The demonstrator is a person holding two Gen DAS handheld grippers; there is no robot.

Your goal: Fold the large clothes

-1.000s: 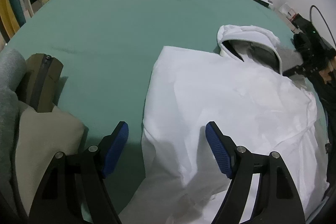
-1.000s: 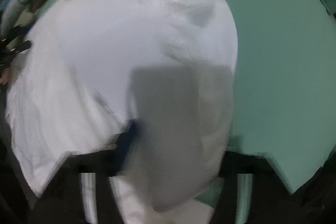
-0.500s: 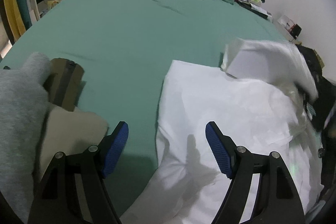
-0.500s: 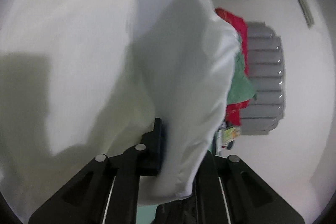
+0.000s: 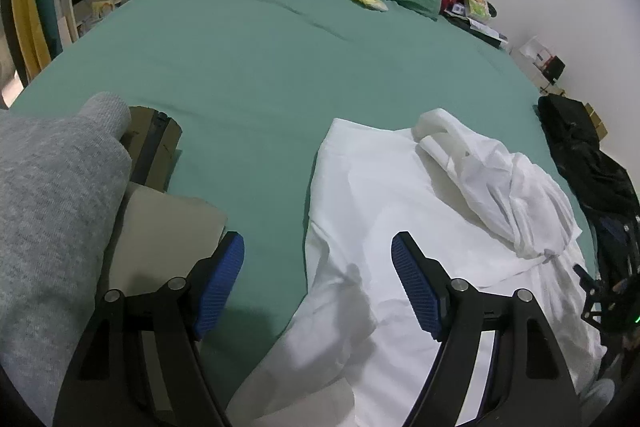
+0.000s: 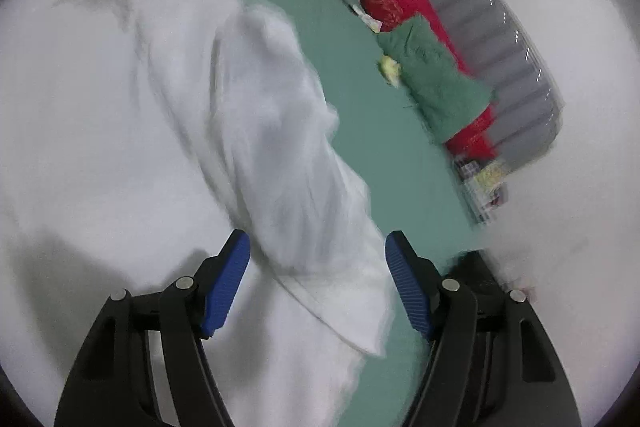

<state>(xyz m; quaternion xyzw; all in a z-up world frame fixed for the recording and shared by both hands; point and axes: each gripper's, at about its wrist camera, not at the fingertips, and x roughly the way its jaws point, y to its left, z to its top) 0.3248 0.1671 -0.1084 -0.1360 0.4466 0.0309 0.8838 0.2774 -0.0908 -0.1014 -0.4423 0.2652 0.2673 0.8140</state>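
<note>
- I am working on the white hoodie (image 5: 384,195), which is lying flat on the green bed (image 5: 248,75) toward its right edge, with a sleeve (image 5: 516,187) bunched in soft creases across the chest; I judge that sleeve is lying inward to narrow the body before the lengthwise fold.
- My right gripper (image 6: 318,283) is opening its jaws at this moment; the sleeve's cuff end (image 6: 304,195) is lying between the blue ribbed pads (image 6: 226,283), but they are standing clear of the cloth (a release, as I read it).
- My left gripper (image 5: 318,281) is hovering with jaws spread wide and holding nothing, its pads straddling the hoodie's left edge, probably waiting to take the hem.
- The fabric is looking thin, matte and limp, creasing readily; the hood (image 5: 440,131) is forming a rounded, thicker-looking roll near the top.
- Beside my left gripper, a grey knit garment (image 5: 52,211) and a beige folded piece (image 5: 160,227) are sitting together (finished items, I am guessing).
</note>
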